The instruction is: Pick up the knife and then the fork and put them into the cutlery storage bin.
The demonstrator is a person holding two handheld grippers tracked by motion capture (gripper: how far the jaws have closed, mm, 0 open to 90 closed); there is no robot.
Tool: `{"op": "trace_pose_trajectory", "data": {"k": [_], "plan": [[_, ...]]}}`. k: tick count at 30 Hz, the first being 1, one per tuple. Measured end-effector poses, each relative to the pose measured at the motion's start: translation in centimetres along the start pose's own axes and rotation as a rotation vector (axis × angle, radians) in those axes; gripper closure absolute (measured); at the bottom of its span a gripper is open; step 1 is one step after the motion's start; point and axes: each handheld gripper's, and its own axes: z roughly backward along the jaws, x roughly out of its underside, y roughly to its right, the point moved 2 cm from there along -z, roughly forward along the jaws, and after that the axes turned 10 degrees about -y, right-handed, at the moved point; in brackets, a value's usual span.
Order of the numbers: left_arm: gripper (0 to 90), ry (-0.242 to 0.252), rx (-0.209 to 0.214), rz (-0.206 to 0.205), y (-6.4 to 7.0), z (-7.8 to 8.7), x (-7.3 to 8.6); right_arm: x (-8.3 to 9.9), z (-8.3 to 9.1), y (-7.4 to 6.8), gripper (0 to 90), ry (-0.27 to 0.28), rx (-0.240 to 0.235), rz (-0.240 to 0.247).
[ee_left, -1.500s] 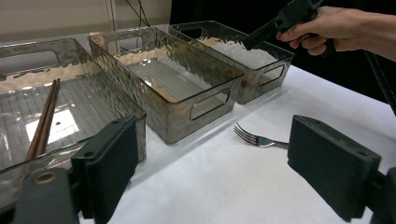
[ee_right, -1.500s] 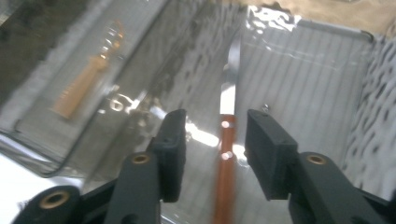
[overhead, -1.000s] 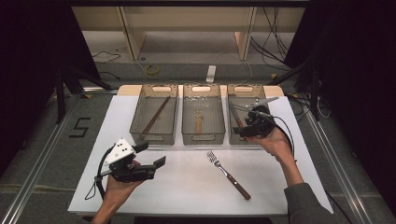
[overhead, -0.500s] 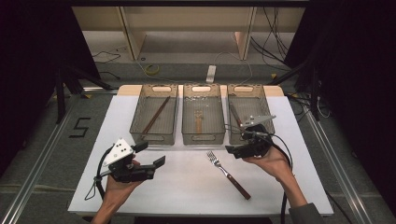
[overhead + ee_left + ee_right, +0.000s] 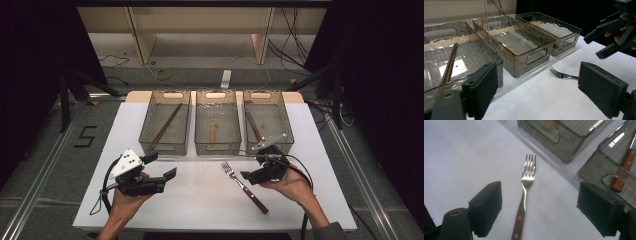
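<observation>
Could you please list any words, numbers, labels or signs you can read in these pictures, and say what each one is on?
"5": a dark numeral marked on the grey floor, left of the white table in the high view.
No readable text, brand or label on the three clear bins, the fork, the left gripper or the right gripper.

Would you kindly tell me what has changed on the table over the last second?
The right tool drew back from over the right bin toward the person and came down beside the fork, jaws open, holding nothing. The left tool, fork and bins kept their places.
</observation>
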Motion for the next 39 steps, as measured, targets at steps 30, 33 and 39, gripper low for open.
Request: {"op": "trace_pose_trajectory", "data": {"k": [30,33,39], "plan": [[16.0,0.005,-0.005,0.001,0.0,0.2,0.0,2.7,-4.1,-1.7,47.4,-0.244,-0.02,0.103],[16.0,0.003,-0.008,-0.001,0.0,0.2,0.0,3.0,-4.4,-1.9,50.5,-0.263,-0.023,0.107],[15.9,0.004,-0.007,0.001,0.0,0.2,0.1,3.3,-5.0,-2.0,56.4,-0.289,-0.034,0.117]]}}
